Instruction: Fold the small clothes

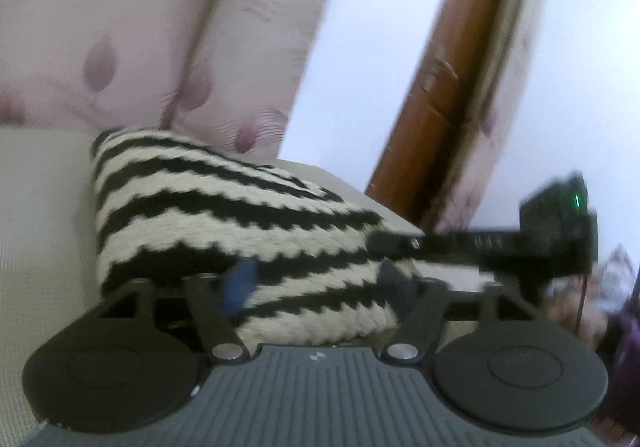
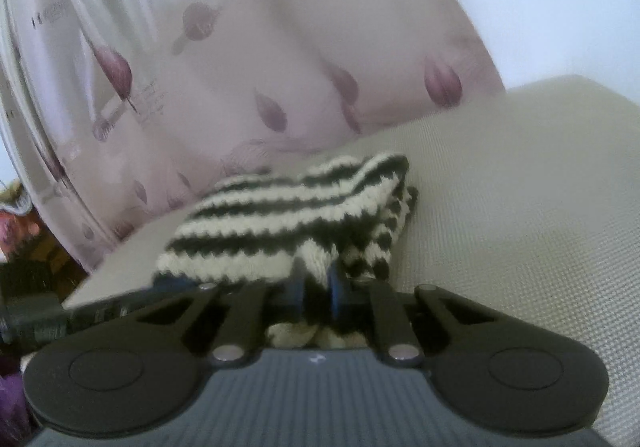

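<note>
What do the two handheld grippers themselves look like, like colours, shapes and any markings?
Both match: the left gripper and right gripper have a grey ribbed body with a small white mark, two round black discs, black linkage arms with silver rivets, and blue finger pads. Seen from outside, the right gripper shows a small green light.

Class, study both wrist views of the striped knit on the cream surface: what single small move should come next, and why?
Probably bring the left claw shut on the striped knit. Its fingers stand apart with cloth between them, while the right claw already pinches a bunched edge. The knit lies doubled on the cream surface; holding it at both points should let the fold be finished evenly.
</note>
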